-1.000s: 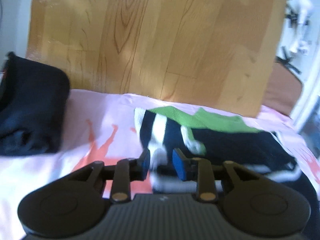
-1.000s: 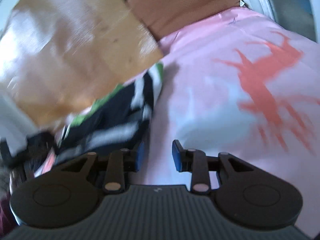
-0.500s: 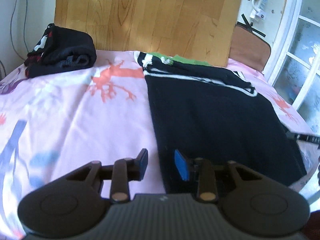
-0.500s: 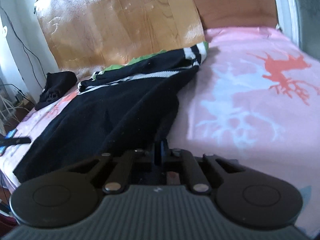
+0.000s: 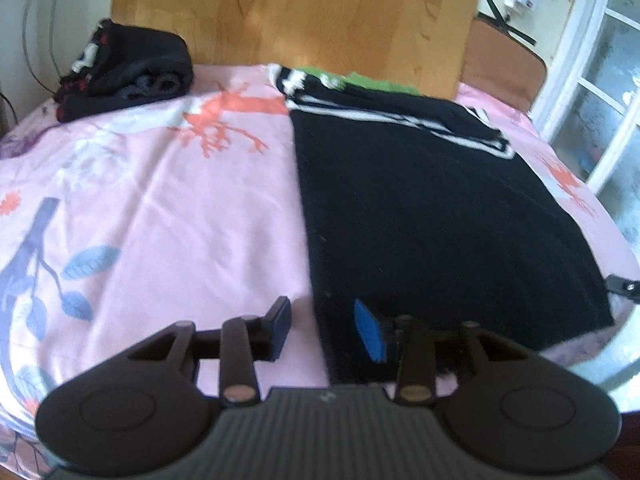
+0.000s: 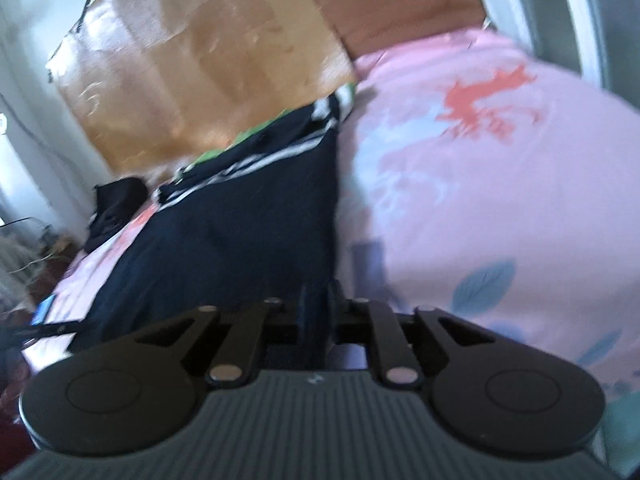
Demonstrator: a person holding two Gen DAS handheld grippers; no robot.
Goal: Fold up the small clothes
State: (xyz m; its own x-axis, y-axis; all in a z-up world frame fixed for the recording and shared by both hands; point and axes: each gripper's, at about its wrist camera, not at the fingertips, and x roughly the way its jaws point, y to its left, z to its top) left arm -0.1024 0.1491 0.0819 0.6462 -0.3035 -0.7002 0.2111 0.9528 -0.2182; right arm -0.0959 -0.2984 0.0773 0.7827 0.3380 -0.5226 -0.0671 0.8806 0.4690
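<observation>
Within the last second the black knitted garment with white stripes and a green collar (image 5: 440, 216) had gone from a bunched heap near the wooden headboard (image 5: 296, 12) to a flat, roughly rectangular panel spread over the pink floral bedsheet (image 5: 168, 216), its near hem reaching the front edge of the bed. The left gripper (image 5: 326, 330) had drawn back to that near corner and its jaws were opening; the left edge of the cloth lay between the pads, which stood clear of it. The right gripper (image 6: 318, 312), clenched on the opposite hem corner half a second before, was opening too, its narrow gap sitting over the dark fabric, though blur hid whether the pads still pinched it. A folded dark bundle with red and white trim (image 5: 124, 68) lay apart at the far left corner. The garment seemed laid out and released, ready for its first fold.
</observation>
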